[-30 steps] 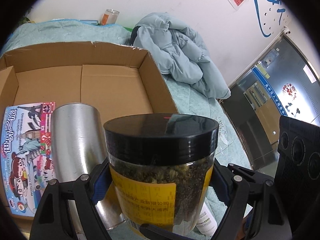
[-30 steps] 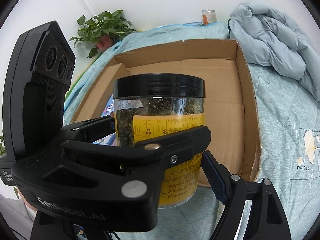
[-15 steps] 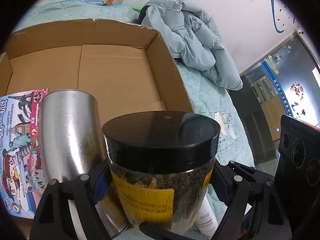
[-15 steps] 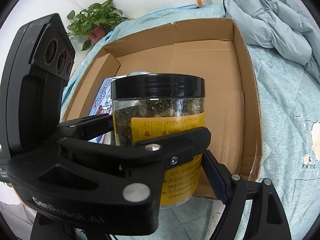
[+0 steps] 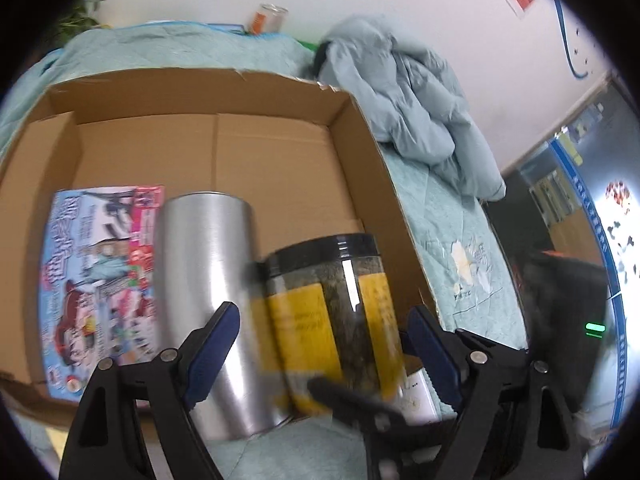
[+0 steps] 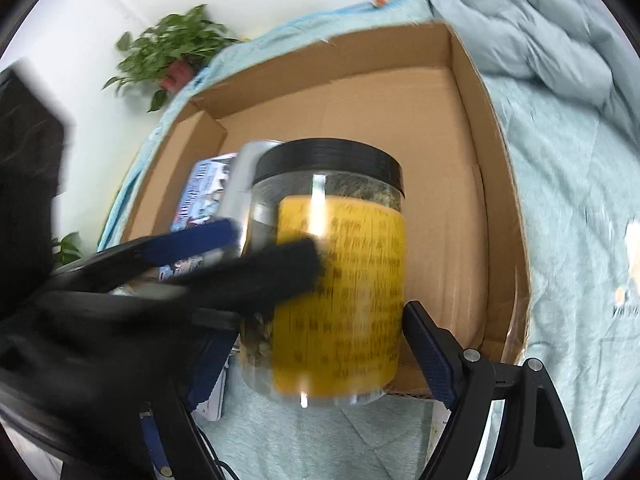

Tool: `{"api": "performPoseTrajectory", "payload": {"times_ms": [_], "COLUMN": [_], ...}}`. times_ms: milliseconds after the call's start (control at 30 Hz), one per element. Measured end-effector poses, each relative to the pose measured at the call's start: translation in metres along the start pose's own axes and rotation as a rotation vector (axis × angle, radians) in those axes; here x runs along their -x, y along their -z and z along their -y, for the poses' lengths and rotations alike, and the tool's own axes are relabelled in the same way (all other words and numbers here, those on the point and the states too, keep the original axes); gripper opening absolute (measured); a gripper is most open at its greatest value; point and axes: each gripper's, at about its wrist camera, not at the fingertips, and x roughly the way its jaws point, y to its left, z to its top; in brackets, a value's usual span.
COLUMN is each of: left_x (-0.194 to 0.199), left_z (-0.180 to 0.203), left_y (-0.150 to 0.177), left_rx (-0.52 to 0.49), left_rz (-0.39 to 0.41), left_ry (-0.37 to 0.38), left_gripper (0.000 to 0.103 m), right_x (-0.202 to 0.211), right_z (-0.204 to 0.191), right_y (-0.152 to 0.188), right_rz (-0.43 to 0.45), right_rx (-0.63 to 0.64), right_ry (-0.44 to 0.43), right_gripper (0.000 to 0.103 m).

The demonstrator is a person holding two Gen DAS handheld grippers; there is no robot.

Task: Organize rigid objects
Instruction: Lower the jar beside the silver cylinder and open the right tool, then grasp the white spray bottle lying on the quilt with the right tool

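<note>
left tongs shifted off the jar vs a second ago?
Yes. The left tongs have backed away: the jar sits farther out, with gaps beside both pads, against the cardboard box.

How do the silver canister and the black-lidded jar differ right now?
The silver canister is bare opaque metal; the jar is clear, showing dark dried contents behind a yellow label. The jar wears a black screw lid; the canister shows only a plain metal top. The jar looks shorter and squatter, the canister taller. The jar sits between the right tongs; nothing grips the canister. Both are upright cylinders at the near edge of the cardboard box.
</note>
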Motion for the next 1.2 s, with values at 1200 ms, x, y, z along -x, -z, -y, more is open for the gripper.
{"api": "performPoseTrajectory", "payload": {"times_ms": [1200], "left_x": [0.022], "left_z": [0.027], "left_y": [0.169], "left_rx": [-0.062], "left_rz": [0.048], "left_ry": [-0.031], "left_gripper": [0.094], "right_x": [0.077], "right_z": [0.055], "right_y": [0.208], "right_rz": [0.198], "right_rx": [0.164], "right_ry": [0.219], "right_gripper": [0.091]}}
